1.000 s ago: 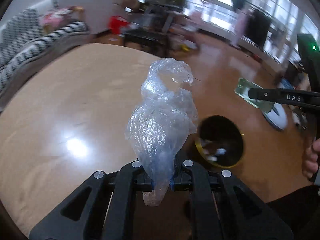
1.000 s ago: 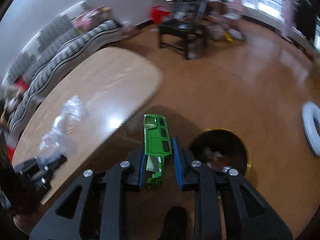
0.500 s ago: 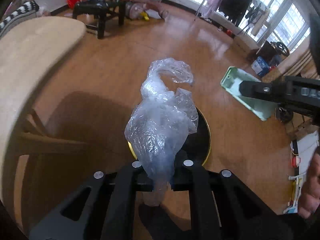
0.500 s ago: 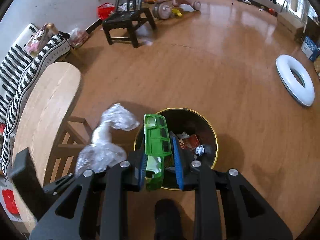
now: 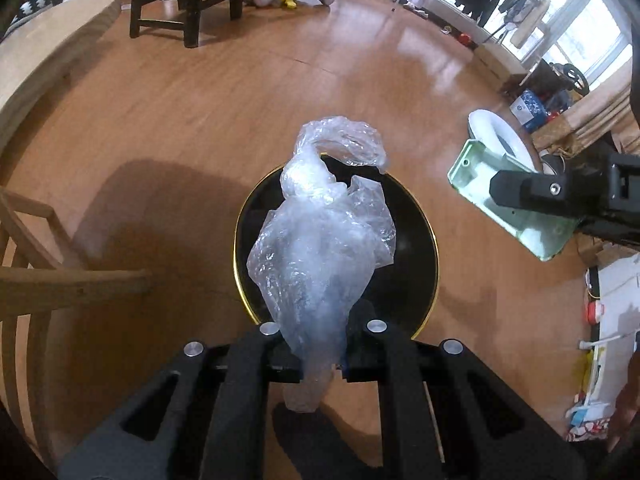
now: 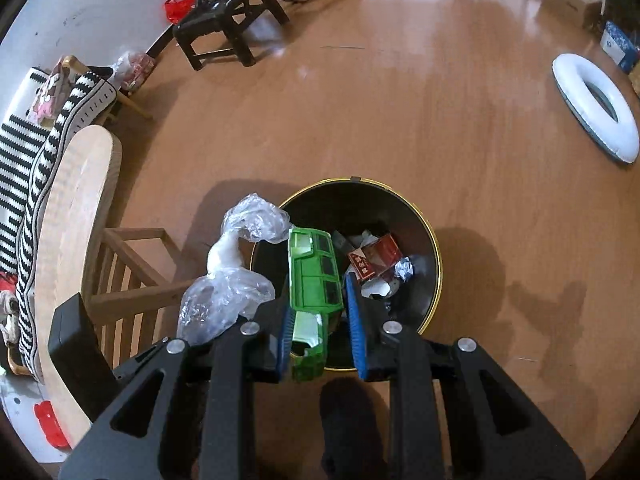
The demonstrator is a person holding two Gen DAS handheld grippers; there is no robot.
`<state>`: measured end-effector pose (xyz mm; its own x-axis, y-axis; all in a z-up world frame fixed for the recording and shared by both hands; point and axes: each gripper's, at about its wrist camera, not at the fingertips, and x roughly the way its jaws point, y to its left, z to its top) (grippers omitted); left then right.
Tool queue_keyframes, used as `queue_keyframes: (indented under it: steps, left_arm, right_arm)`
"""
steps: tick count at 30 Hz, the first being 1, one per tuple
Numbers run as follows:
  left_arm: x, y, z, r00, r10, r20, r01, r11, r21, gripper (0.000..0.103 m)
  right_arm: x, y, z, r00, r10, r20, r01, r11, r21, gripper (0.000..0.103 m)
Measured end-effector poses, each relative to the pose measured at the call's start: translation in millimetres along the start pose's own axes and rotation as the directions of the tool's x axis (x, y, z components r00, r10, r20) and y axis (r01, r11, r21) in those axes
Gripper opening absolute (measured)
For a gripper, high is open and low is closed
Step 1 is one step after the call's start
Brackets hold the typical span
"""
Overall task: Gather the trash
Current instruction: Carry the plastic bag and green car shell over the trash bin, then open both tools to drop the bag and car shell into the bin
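Note:
My left gripper [image 5: 320, 364] is shut on a crumpled clear plastic bag [image 5: 320, 248] and holds it above the black trash bin with a gold rim [image 5: 424, 264]. The bag also shows in the right wrist view [image 6: 228, 280]. My right gripper [image 6: 320, 316] holds a green toy car body [image 6: 314, 280] over the near edge of the bin [image 6: 434, 240]. Its blue right pad [image 6: 354, 312] stands a little off the toy. The toy shows pale green from below in the left wrist view [image 5: 508, 208]. The bin holds a red carton [image 6: 374, 258] and crumpled scraps.
A wooden table [image 6: 68, 216] and a wooden chair [image 6: 136, 272] stand left of the bin. A white swim ring [image 6: 592, 108] lies on the floor to the right. A black stool [image 6: 228, 20] and a striped sofa [image 6: 36, 128] are farther off.
Both grippers have swung from the table to above the bin, which now sits directly below them. The right jaws have spread slightly around the toy.

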<state>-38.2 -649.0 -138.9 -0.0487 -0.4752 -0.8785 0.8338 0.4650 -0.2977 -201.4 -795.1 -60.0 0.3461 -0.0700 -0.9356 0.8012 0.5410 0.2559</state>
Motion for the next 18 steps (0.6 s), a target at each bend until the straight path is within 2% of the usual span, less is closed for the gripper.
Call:
queue_keyframes:
  steps: [4, 14, 15, 16, 17, 18]
  left_arm:
    - [-1.5, 2.5, 0.6, 0.999, -0.035, 0.001, 0.035, 0.999, -0.017, 0.009]
    - [-2.3, -3.3, -0.3, 1.000, -0.021, 0.003, 0.021, 1.000, -0.006, 0.011]
    - [-2.1, -5.4, -0.3, 1.000, -0.016, 0.002, 0.016, 1.000, -0.004, 0.014]
    - [-1.7, -6.7, -0.1, 1.000, -0.010, 0.003, 0.010, 1.000, -0.003, 0.017]
    - [-1.4, -7.2, 0.3, 1.000, -0.006, 0.006, 0.006, 1.000, -0.003, 0.031]
    - [-1.9, -8.0, 0.3, 1.000, -0.008, 0.011, 0.008, 1.000, -0.004, 0.047]
  right_arm:
    - [-2.9, -2.3, -3.0, 1.000, 0.005, 0.009, -0.005, 1.000, 0.019, 0.024]
    - [-4.4, -1.9, -3.9, 1.000, -0.004, 0.016, 0.004, 1.000, 0.028, 0.025]
    - [-5.0, -2.5, -3.9, 1.000, -0.002, 0.017, 0.002, 0.999, 0.032, 0.028]
    - [-5.6, -3.6, -3.1, 1.000, 0.000, 0.019, 0.000, 0.999, 0.036, 0.041]
    - [-6.5, -4.0, -2.4, 1.000, 0.000, 0.021, -0.001, 0.999, 0.037, 0.048]
    - [-7.9, -3.7, -2.4, 1.000, -0.002, 0.027, 0.001, 0.999, 0.037, 0.060]
